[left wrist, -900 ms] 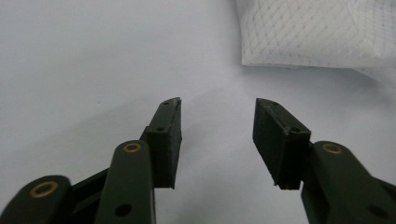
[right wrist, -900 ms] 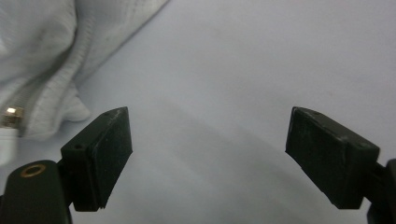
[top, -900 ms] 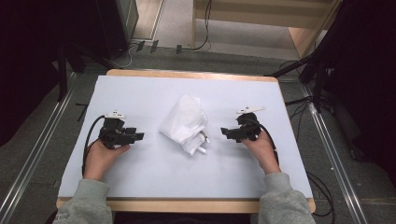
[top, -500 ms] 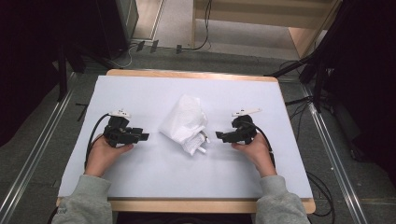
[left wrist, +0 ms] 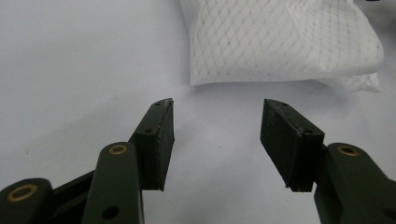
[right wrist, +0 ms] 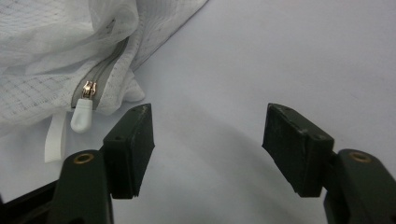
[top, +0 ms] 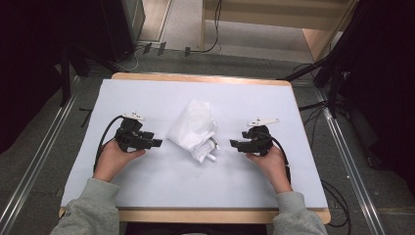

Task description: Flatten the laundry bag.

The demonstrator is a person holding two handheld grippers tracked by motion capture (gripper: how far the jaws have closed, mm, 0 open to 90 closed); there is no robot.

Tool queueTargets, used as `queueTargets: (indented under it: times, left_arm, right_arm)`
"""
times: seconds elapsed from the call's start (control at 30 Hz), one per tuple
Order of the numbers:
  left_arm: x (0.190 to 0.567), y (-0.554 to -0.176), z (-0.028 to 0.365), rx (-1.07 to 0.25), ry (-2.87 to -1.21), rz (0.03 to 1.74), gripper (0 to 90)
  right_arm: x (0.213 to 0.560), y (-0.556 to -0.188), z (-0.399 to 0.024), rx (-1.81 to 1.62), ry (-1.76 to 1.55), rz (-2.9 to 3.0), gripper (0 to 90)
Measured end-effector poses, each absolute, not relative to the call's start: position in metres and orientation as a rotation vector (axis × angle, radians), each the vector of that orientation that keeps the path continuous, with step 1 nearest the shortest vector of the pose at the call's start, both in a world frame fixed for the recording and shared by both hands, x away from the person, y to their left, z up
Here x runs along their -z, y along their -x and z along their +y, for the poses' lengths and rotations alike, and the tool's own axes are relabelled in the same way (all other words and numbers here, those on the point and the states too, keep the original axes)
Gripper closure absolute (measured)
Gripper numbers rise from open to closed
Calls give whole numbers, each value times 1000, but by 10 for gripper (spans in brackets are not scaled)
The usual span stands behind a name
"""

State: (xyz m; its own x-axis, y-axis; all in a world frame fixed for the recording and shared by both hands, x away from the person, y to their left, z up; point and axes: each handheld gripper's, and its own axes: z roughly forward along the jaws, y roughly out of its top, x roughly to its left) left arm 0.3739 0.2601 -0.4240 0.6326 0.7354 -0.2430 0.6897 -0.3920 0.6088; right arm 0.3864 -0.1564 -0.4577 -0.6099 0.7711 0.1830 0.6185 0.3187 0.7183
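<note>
A white mesh laundry bag (top: pixel 193 128) lies crumpled in the middle of the white table top (top: pixel 244 103). Its grey zipper with a white pull tab (right wrist: pixel 83 114) points toward the near right. My left gripper (top: pixel 155 143) rests on the table just left of the bag, jaws open and empty, the bag's mesh side (left wrist: pixel 280 42) a short way ahead. My right gripper (top: pixel 235 145) sits to the right of the bag, open and empty. Its left fingertip (right wrist: pixel 137 126) is close beside the pull tab without touching it.
The table has a wooden rim (top: pixel 200 78). Floor rails (top: pixel 29 166) run along both sides. Cables (top: pixel 313 105) lie on the floor at the right, and dark equipment stands at the back left and right.
Both hands have slid a little inward toward the bag. The right one has also come slightly toward the near edge. The bag has not moved.
</note>
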Motion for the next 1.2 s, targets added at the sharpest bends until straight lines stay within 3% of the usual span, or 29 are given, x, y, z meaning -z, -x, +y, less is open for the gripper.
queueTargets:
  times: [0.27,0.93,1.2]
  left_arm:
    - [416,-372,246,-48,-2160,1061,435]
    - [406,-365,228,-39,-2162,1016,378]
    - [399,-362,218,-32,-2181,992,397]
  right_arm:
    - [457,-383,-160,-1177,-1319,2393,407]
    - [452,-371,-143,-1196,-1209,2478,373]
    - [449,-368,-135,-1198,-1197,2489,441]
